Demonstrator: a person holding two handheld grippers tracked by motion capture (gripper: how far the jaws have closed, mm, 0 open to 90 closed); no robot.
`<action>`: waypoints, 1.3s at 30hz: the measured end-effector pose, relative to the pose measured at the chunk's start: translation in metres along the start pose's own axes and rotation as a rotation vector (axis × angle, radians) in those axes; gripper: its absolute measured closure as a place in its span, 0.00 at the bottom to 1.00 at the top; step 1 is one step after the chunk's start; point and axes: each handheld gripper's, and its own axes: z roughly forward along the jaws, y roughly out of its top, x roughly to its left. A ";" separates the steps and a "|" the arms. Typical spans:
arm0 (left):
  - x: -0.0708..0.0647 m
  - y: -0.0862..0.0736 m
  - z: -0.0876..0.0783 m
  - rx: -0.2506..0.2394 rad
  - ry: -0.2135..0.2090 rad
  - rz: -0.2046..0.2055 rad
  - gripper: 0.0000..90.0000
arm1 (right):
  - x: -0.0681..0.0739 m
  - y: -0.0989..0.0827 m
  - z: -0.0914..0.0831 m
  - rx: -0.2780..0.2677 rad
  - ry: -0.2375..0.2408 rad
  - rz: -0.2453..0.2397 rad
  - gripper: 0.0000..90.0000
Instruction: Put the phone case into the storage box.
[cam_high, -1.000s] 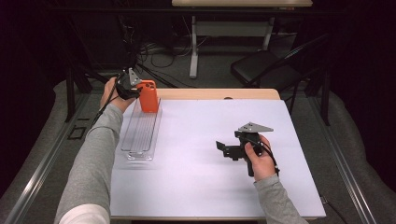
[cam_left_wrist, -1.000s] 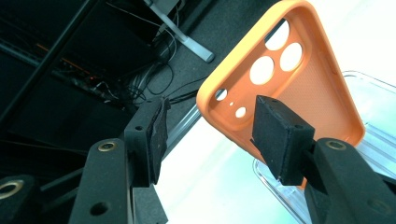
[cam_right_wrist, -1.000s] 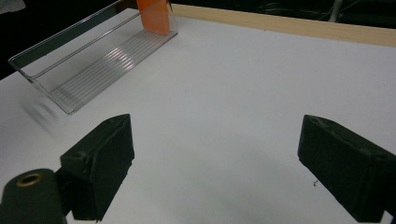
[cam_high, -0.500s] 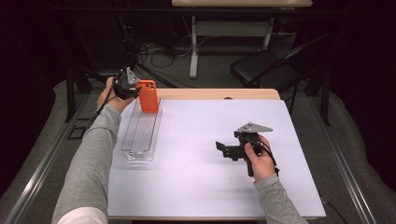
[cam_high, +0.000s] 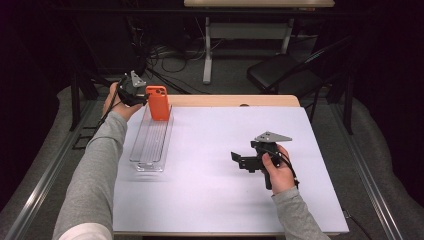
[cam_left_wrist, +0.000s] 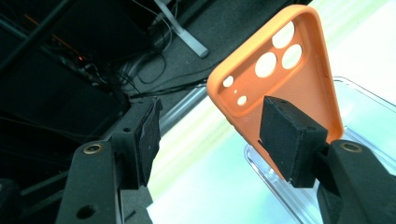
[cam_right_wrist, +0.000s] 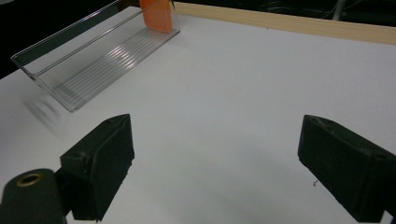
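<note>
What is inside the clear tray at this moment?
An orange phone case stands upright at the far end of the clear tray. The rest of its ribbed floor is bare. The case's bottom edge is hidden in the left gripper view by that gripper's pad.

Matt orange rubbery phone case (cam_left_wrist: 289, 88), glossy clear plastic tray (cam_high: 150, 145), smooth white tabletop (cam_high: 215, 165), wooden edge.

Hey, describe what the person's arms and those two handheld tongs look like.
Both arms wear grey long sleeves. The left tongs and the right tongs are black, and each carries a grey three-cornered plate on top. A black cable trails from the left tongs. In the gripper views the jaws are matte black with blocky dark pads and brass-coloured pivot rivets.
</note>
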 end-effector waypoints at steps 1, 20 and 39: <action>0.000 0.000 0.000 0.001 -0.005 -0.004 0.42 | 0.000 0.000 0.000 0.000 0.000 -0.001 0.11; 0.008 0.004 -0.019 -0.004 -0.138 -0.244 0.27 | 0.001 0.000 0.000 0.001 0.002 -0.003 0.12; 0.005 0.009 -0.044 -0.068 -0.241 -0.310 0.17 | 0.002 0.001 -0.003 -0.003 -0.002 -0.019 0.11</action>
